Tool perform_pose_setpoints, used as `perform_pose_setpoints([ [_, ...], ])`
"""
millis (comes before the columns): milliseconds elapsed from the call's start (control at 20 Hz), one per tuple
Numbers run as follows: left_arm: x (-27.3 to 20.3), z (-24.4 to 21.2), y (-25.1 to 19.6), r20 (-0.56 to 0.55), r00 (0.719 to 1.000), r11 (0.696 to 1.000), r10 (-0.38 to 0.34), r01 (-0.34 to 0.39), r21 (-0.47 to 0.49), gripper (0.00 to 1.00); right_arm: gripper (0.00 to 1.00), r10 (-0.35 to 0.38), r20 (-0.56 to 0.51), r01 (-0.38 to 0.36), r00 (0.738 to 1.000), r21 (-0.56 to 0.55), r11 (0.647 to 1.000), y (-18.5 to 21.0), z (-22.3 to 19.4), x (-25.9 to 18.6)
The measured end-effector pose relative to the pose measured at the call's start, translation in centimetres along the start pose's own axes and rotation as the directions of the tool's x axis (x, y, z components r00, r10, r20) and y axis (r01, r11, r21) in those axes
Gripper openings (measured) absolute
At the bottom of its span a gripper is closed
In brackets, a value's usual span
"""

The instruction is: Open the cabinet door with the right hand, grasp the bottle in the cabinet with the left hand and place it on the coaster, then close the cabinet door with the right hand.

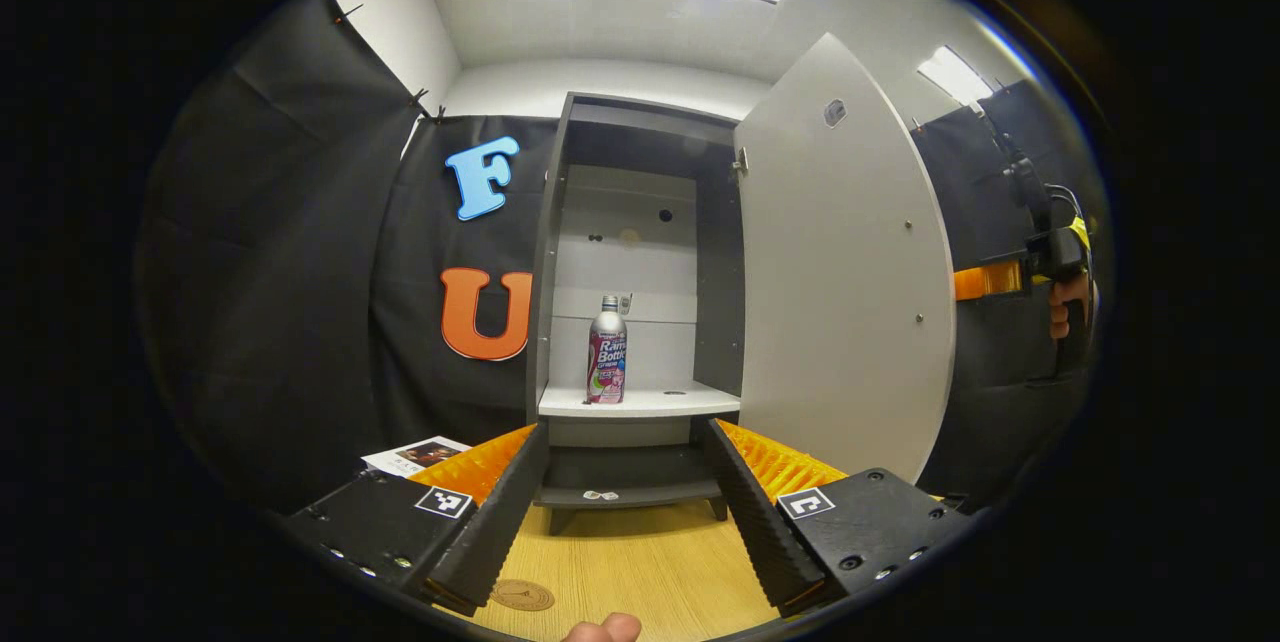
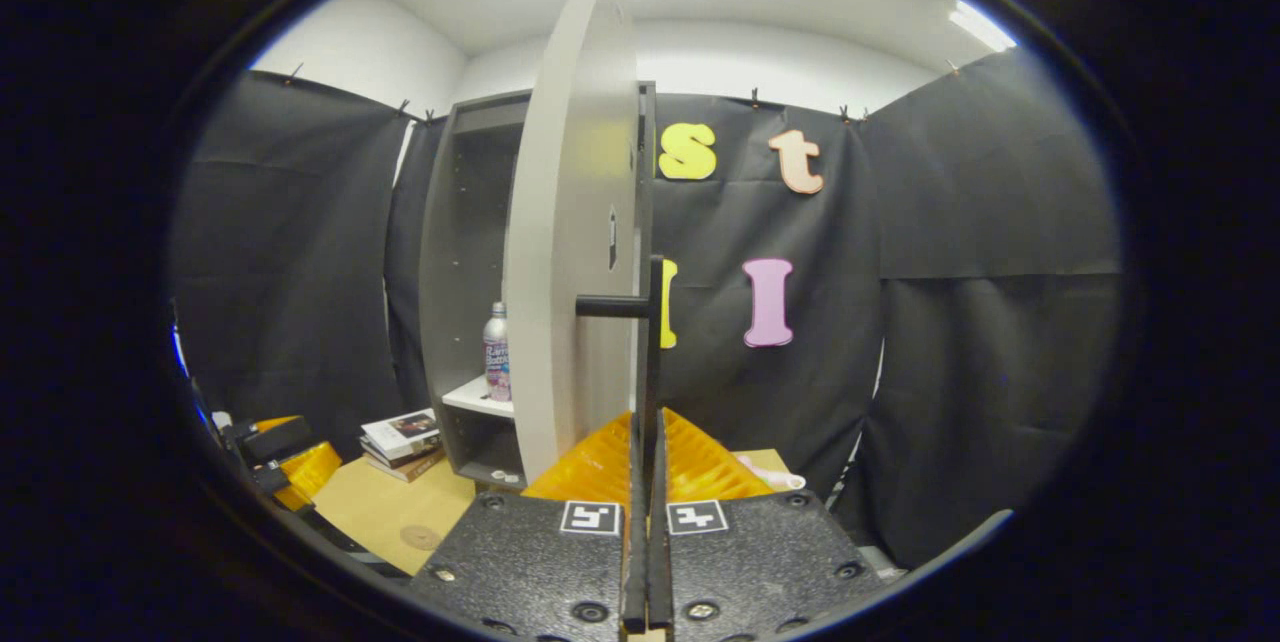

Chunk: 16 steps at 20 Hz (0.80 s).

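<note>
The left tool (image 1: 625,512) has two black blocky bodies, each with a square black-and-white marker on top and small screws near the outer edge. Ribbed orange panels sit behind the blocks, and the long fingers (image 1: 505,517) have ridged inner faces. A fingertip (image 1: 603,630) shows at the bottom edge.

The right tool (image 2: 646,522) has the same textured black housings, a square marker on each, round screws along the near edge and ribbed orange panels behind. In the left gripper view it appears far right (image 1: 1040,262) as a black body with an orange bar, a dark cable above and a yellow patch, gripped by a hand (image 1: 1068,307).
</note>
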<state>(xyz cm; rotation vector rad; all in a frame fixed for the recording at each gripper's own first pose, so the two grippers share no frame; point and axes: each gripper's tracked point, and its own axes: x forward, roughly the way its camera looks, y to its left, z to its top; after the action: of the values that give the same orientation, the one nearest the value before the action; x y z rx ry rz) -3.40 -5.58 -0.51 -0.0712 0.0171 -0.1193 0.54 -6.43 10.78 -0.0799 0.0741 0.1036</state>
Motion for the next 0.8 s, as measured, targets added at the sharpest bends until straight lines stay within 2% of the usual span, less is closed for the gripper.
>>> perform_pose_setpoints([
  [200, 0.1, 0.0, -0.3, -0.004, 1.000, 1.000, 0.000, 0.000, 0.008, 0.95, 0.04, 0.019, 0.011, -0.019, 1.000, 0.052, 0.998, -0.4, -0.2, 0.1],
  [500, 0.2, -0.4, -0.3, -0.012, 1.000, 1.000, 0.006, -0.005, 0.031, 0.95, 0.04, 0.034, 0.025, -0.035, 0.999, 0.047, 0.998, -1.3, -0.1, -2.5],
  [650, 0.6, -1.1, -0.5, -0.036, 0.999, 1.000, 0.005, -0.004, 0.021, 0.95, 0.04, -0.055, 0.036, 0.056, 0.998, -0.025, 0.998, -4.4, -0.6, -3.6],
  [800, 1.1, -1.2, -1.0, -0.041, 0.999, 1.000, -0.009, 0.009, 0.019, 0.95, 0.05, -0.072, 0.029, 0.073, 0.997, -0.017, 0.997, -4.7, -1.3, -4.0],
])
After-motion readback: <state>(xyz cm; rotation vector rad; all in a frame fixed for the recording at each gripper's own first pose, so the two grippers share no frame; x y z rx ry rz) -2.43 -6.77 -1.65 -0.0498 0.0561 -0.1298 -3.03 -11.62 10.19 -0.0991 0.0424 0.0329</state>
